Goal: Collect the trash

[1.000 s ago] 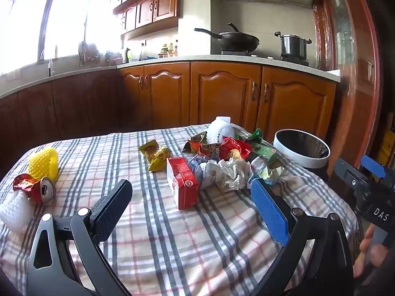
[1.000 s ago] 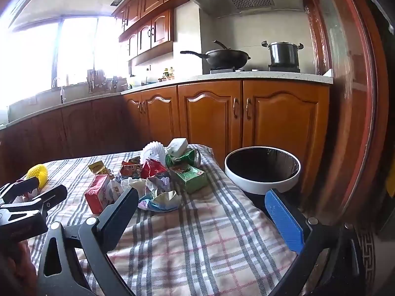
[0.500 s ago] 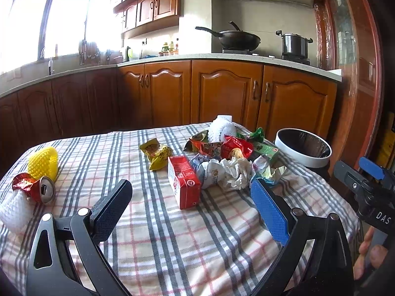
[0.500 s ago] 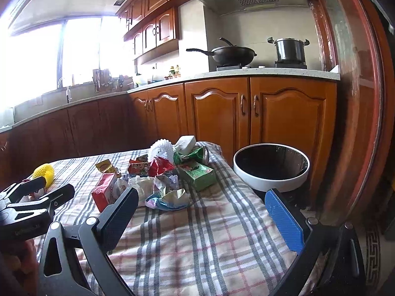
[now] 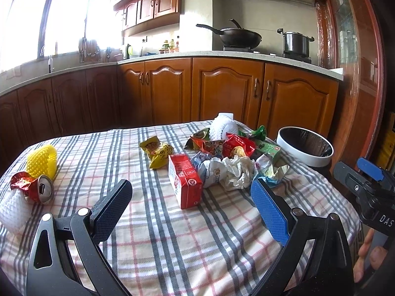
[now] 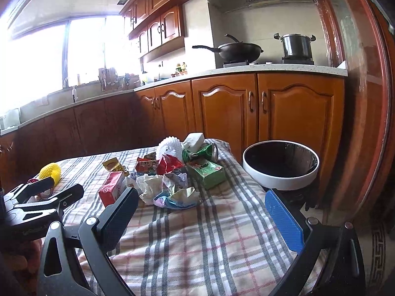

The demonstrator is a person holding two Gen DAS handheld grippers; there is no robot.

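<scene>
Trash pile: a red carton (image 5: 185, 180) stands nearest on the checked table (image 5: 172, 241), touching a wad of crumpled white paper (image 5: 234, 172). Behind them lie a red snack wrapper (image 5: 238, 145), a green carton (image 6: 206, 171), a white foam net (image 5: 222, 127) and a green can (image 6: 201, 151) on its side. A foil-lined wrapper (image 6: 179, 197) lies open at the pile's near edge. A yellow wrapper (image 5: 156, 150) sits just apart to the left.

Stragglers, well apart at the table's left end: yellow foam net (image 5: 43, 161), crushed red can (image 5: 34, 187), second white foam net (image 5: 12, 208).

Bin (image 6: 280, 167): white rim, dark liner, standing off the table's right edge, beside the pile. Nothing can be seen inside.

Left tool (image 5: 190, 203): fingers spread wide, holding nothing, hovering over the cloth, aimed at the red carton. Right tool (image 6: 201, 209): also spread and empty, facing the foil-lined wrapper, with the bin just to its right.

Step, as I read it: approach before a first pick; nothing gripped.

Next move calls for lowering one tool over a single piece. The carton's flat sides should suit the pads; the paper and wrappers will likely squash and need a deeper bite. The carry to the bin is short.
</scene>
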